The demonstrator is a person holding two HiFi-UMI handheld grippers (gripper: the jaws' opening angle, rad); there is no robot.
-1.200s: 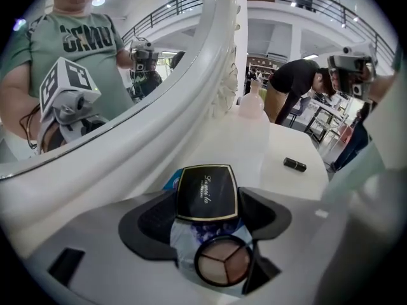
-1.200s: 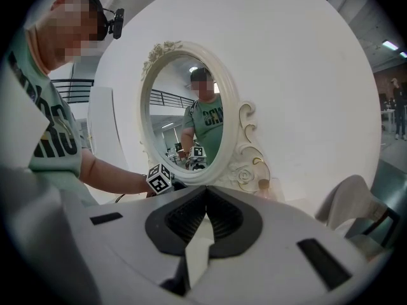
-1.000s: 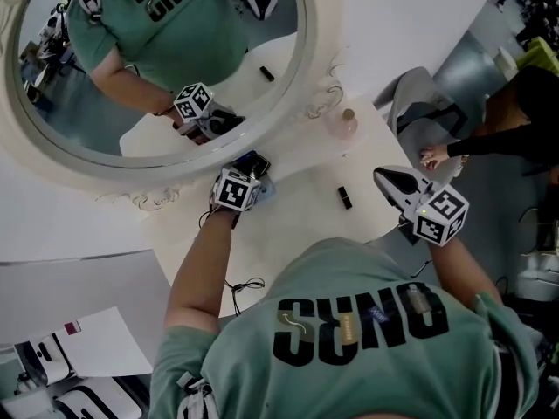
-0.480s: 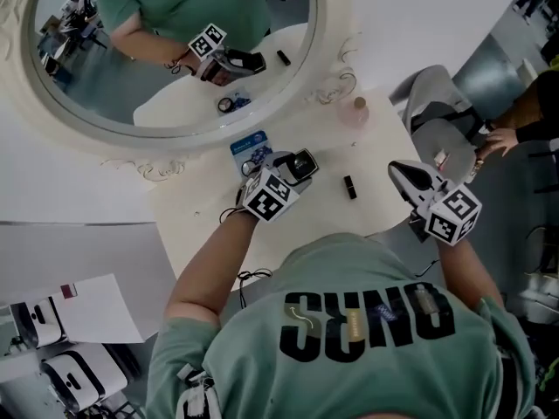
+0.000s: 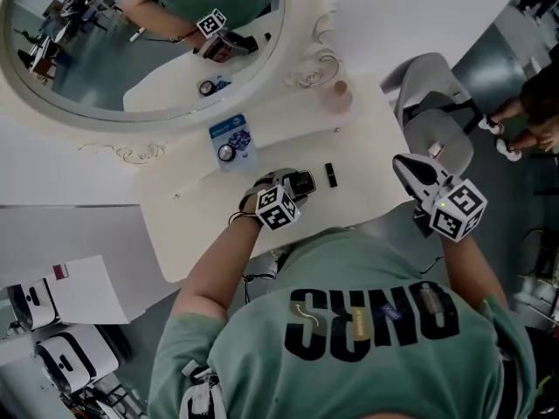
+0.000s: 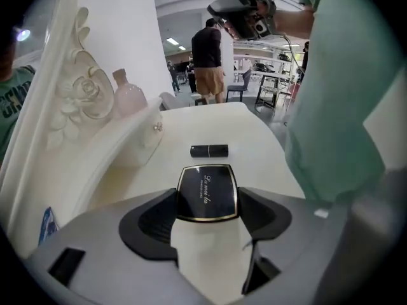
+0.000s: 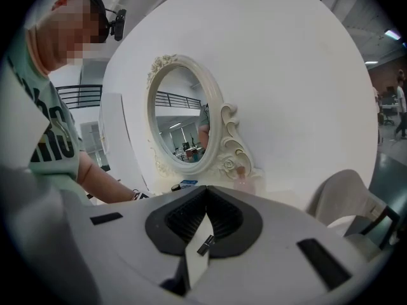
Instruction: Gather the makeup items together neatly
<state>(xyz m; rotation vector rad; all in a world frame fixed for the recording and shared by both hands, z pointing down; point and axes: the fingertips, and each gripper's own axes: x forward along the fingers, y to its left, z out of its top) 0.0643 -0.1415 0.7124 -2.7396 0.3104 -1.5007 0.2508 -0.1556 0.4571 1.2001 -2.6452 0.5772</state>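
Observation:
My left gripper (image 5: 295, 188) is shut on a black square compact (image 5: 303, 182) with gold trim, just above the white vanity table (image 5: 201, 225). In the left gripper view the compact (image 6: 206, 192) sits flat between the jaws of the left gripper (image 6: 206, 202). A black lipstick (image 5: 330, 174) lies just beyond it, also seen as the lipstick (image 6: 209, 150). A pink bottle (image 5: 337, 97) stands by the mirror's base. A blue packet (image 5: 229, 140) with a round item lies near the mirror. My right gripper (image 5: 409, 171) hangs off the table's right side, shut on nothing; its view shows the right gripper (image 7: 206, 192) with jaws together.
An oval mirror in an ornate white frame (image 5: 301, 68) stands at the table's back. A grey chair (image 5: 432, 103) is to the right, with another person's hands (image 5: 507, 138) beyond it. Paper (image 5: 83, 291) and white devices (image 5: 70, 356) lie at lower left.
My left gripper has left the blue packet by the mirror and carried the compact right, up to the lipstick. The right gripper has barely moved.

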